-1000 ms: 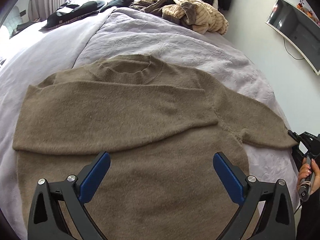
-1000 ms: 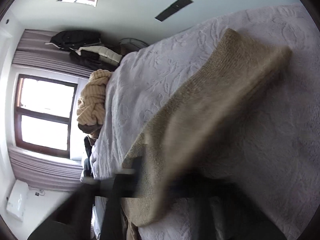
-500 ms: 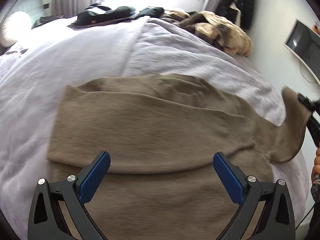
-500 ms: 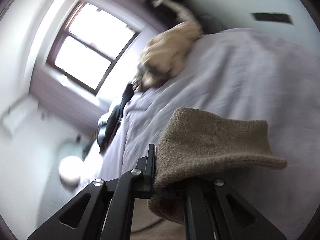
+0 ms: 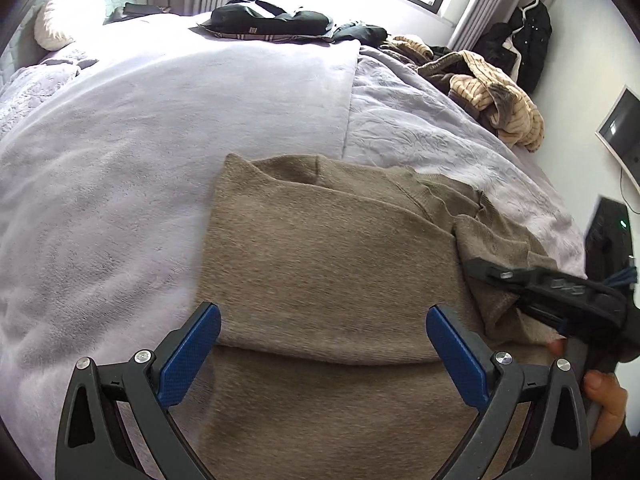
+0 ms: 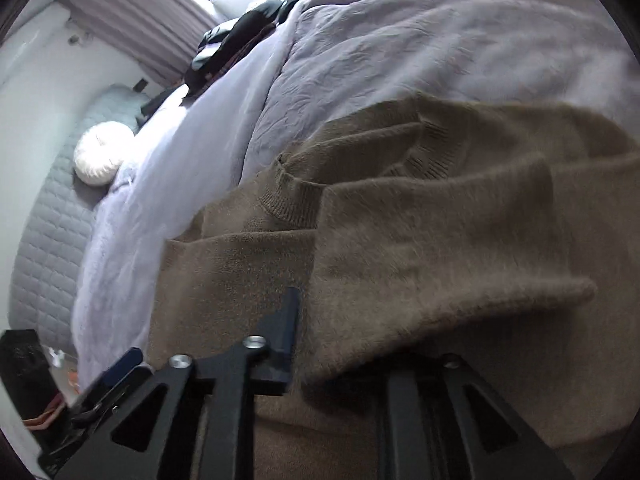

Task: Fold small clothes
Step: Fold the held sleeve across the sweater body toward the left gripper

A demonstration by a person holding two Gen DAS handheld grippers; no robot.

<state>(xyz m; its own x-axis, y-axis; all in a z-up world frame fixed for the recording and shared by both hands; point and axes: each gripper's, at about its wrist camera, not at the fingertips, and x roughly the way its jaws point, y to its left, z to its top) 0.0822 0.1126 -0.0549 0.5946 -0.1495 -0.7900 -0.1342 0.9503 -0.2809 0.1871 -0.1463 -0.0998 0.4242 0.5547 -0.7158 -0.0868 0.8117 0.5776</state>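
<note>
A taupe knit sweater (image 5: 332, 264) lies on the lilac bedspread (image 5: 160, 120), its left sleeve folded across the chest. My left gripper (image 5: 322, 344) is open and empty, hovering over the sweater's lower body. My right gripper (image 5: 516, 280) enters from the right in the left wrist view, shut on the sweater's right sleeve (image 5: 492, 244) and holding it over the body. In the right wrist view the sleeve (image 6: 420, 264) drapes over my right gripper (image 6: 340, 364) and hides its right finger; the ribbed collar (image 6: 296, 200) lies beyond.
A heap of beige and brown clothes (image 5: 488, 92) and dark garments (image 5: 272, 24) lie at the bed's far side. A white round cushion (image 5: 68, 16) is at the far left. A wall screen (image 5: 620, 132) and a hanging black coat (image 5: 524, 36) are at right.
My right gripper has lifted the right sleeve off the bed and carried it left over the sweater's body. My left gripper stayed open while its view tilted toward the window.
</note>
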